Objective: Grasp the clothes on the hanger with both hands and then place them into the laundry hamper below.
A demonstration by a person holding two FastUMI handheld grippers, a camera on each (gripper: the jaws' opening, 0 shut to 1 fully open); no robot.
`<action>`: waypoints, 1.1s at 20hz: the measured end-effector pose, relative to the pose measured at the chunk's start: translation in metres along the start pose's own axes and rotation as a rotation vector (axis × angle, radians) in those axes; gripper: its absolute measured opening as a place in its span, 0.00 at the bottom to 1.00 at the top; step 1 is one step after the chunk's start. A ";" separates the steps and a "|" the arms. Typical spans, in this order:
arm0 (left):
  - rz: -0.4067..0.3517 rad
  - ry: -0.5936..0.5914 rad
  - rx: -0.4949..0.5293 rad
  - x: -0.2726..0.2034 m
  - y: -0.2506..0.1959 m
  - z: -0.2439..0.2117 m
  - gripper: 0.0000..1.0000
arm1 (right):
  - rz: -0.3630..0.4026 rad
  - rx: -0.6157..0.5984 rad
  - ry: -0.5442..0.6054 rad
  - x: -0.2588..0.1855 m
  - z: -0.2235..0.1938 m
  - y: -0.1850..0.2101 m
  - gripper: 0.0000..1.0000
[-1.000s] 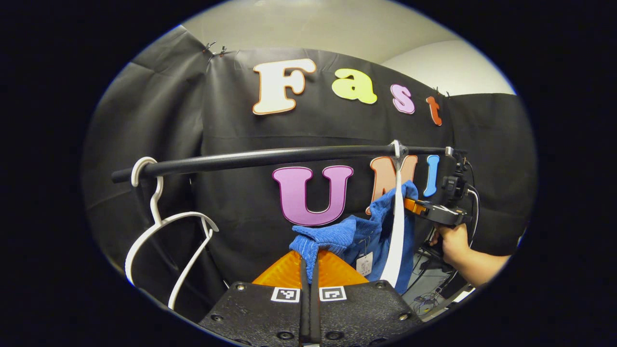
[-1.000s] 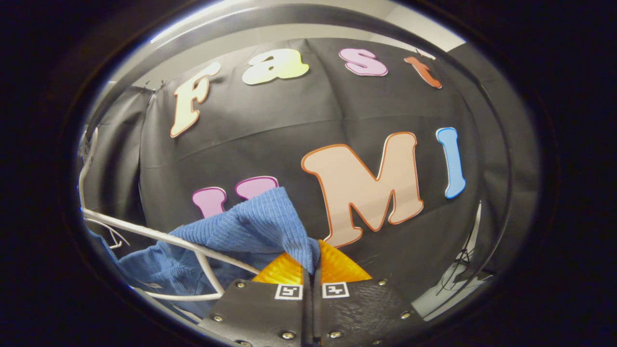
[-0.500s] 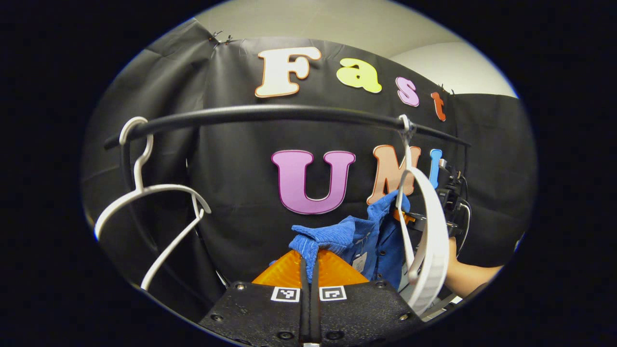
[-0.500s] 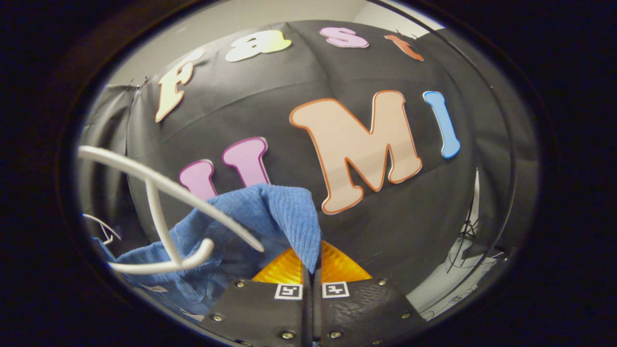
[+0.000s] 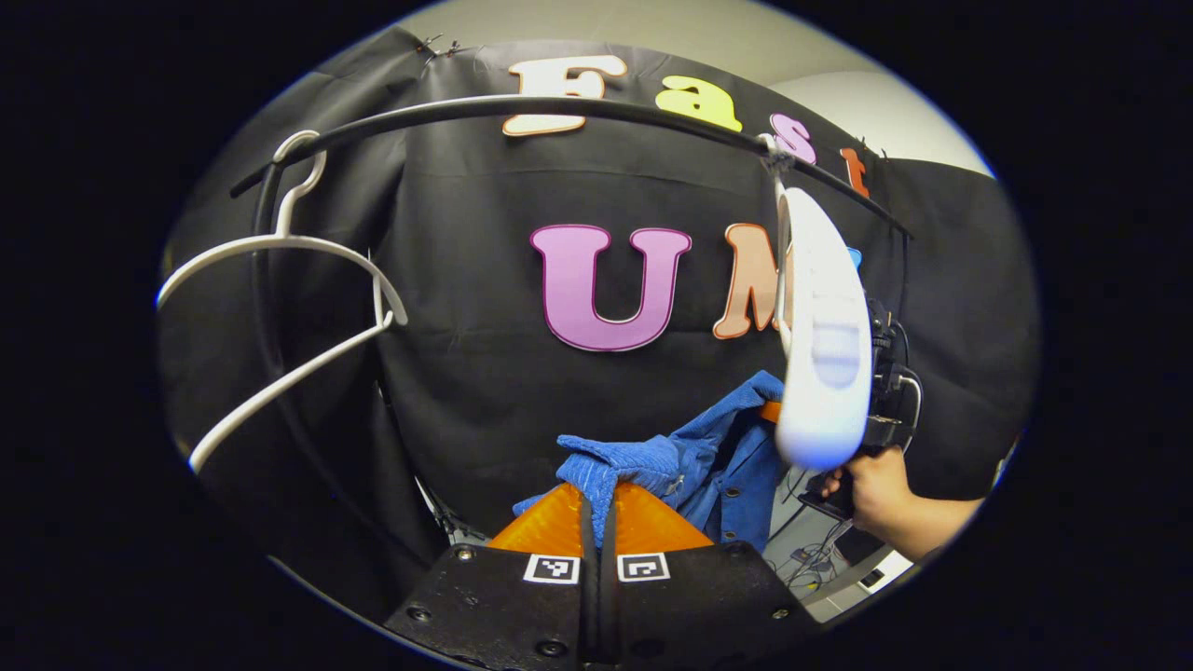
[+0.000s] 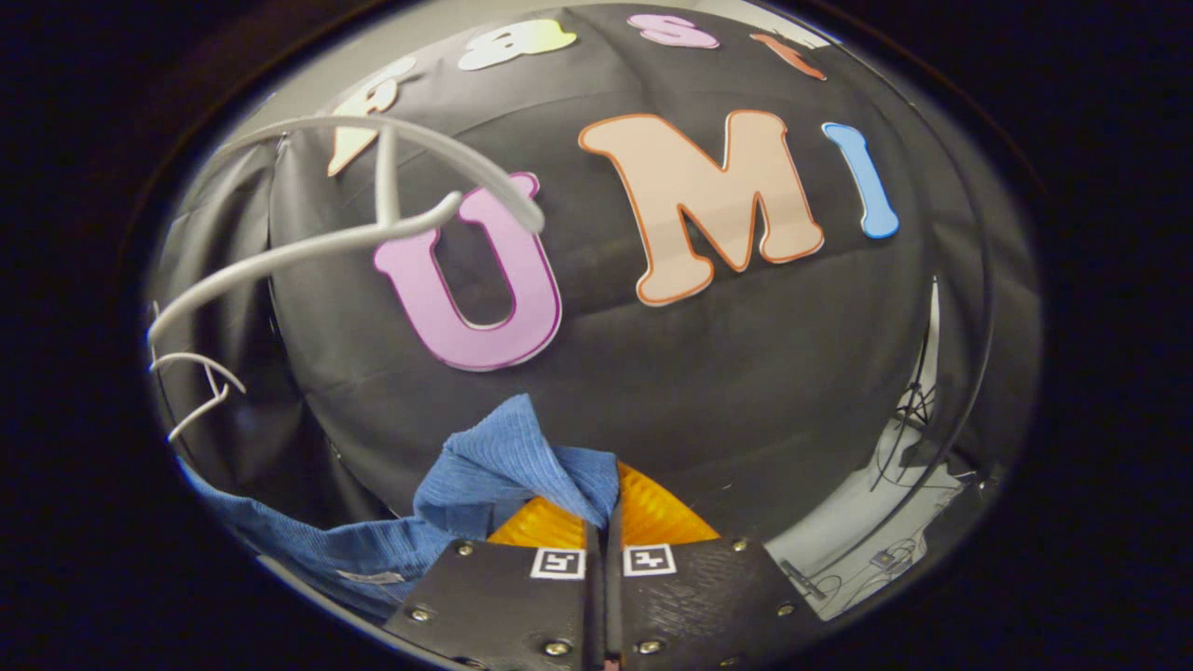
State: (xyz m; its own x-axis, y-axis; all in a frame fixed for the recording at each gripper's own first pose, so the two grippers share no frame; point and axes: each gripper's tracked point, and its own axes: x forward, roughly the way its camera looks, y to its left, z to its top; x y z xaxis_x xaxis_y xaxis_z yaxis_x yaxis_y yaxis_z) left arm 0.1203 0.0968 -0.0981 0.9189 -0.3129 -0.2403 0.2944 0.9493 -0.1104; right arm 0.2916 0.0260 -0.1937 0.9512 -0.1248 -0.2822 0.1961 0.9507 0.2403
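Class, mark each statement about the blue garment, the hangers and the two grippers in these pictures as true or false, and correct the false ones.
1. The left gripper is shut on the blue garment. True.
2. The right gripper is open, holding nothing. False: it is shut on the same garment.
3. The garment is draped over the near white hanger. False: it hangs below that hanger, held between the grippers.
4. A second white hanger hangs bare on the black rail. True.
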 end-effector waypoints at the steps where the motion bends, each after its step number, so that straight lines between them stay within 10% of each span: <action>1: 0.005 0.004 0.011 -0.005 -0.002 -0.007 0.01 | 0.014 -0.001 0.006 -0.010 -0.005 0.003 0.01; 12: -0.017 0.055 0.054 -0.053 -0.040 -0.051 0.01 | 0.087 -0.001 0.067 -0.130 -0.034 -0.006 0.01; 22: -0.074 -0.065 0.096 -0.076 -0.114 0.005 0.01 | 0.242 -0.025 -0.004 -0.221 0.010 0.042 0.01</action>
State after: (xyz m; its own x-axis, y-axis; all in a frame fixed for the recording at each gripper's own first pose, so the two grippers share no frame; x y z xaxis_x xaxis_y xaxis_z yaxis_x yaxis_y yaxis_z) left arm 0.0185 0.0122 -0.0622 0.9077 -0.3827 -0.1720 0.3831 0.9231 -0.0320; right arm 0.0923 0.0907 -0.1122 0.9706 0.1069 -0.2155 -0.0440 0.9596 0.2779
